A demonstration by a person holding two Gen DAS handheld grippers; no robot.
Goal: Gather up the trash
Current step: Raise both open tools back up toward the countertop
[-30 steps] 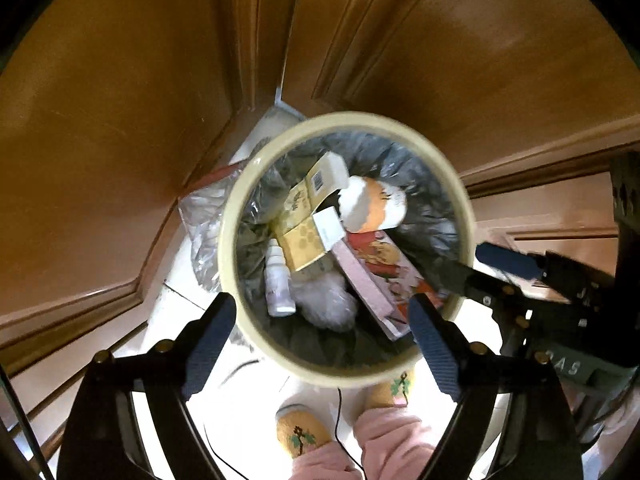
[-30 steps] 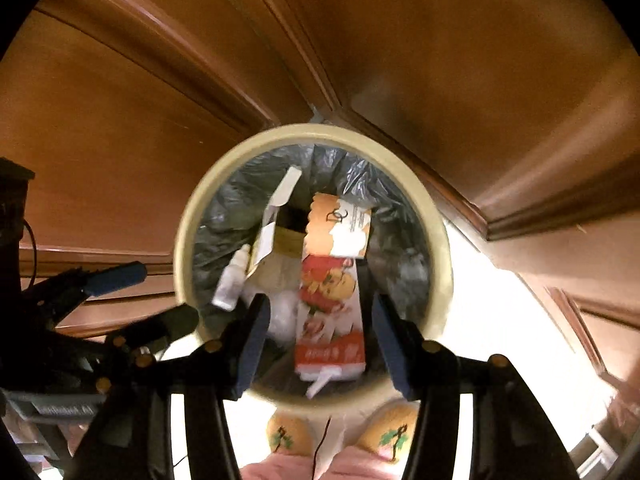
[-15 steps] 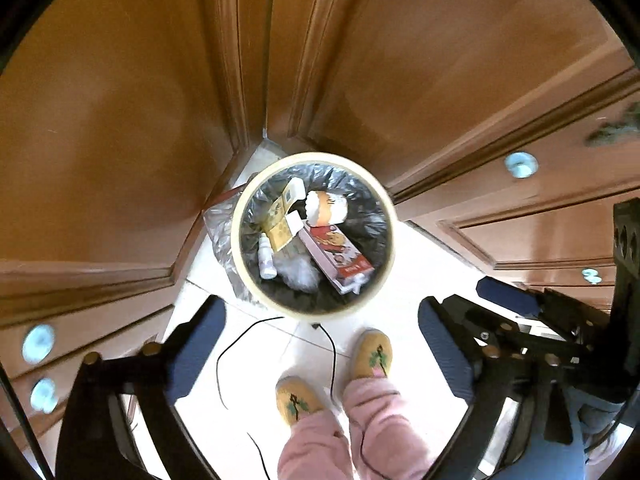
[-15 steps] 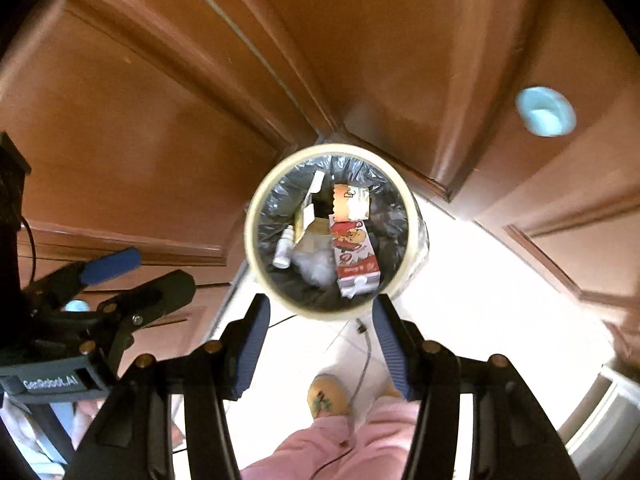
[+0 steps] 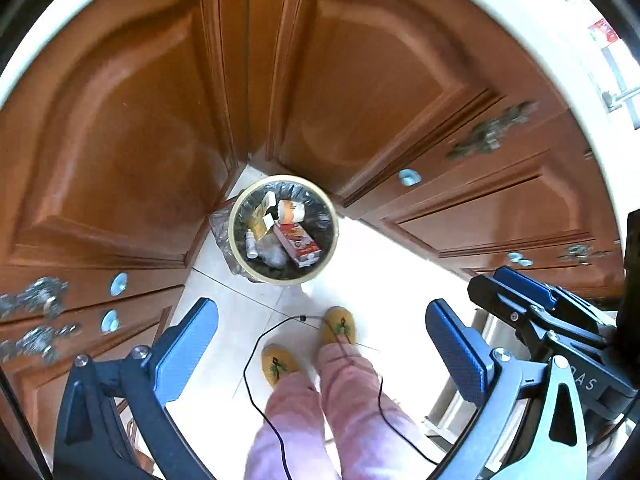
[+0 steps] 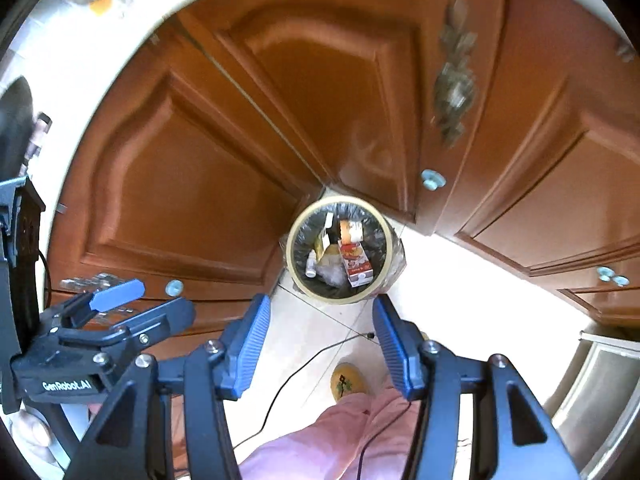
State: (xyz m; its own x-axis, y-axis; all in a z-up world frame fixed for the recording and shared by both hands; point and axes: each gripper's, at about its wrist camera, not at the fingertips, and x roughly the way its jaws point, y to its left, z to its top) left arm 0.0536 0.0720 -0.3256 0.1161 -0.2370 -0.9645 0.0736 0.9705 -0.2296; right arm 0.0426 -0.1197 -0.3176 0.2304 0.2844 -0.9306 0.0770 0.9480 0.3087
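Black left hand-held gripper [image 6: 120, 304] reads "GenRobot.AI".

A: Grippers?
B: Left gripper [image 5: 320, 356] and right gripper [image 6: 320, 344]: dark blue-black frames, triangular cutouts, silver screws, ribbed bright-blue finger pads [image 6: 248, 344]. White "GenRobot.AI" lettering on the left unit's body, seen in the right wrist view.
A: The person?
B: Pink trousers [image 5: 320, 420], yellow slippers [image 5: 339, 326] with a small green plant motif. Thin black cable [image 5: 256, 384] trailing across the legs.
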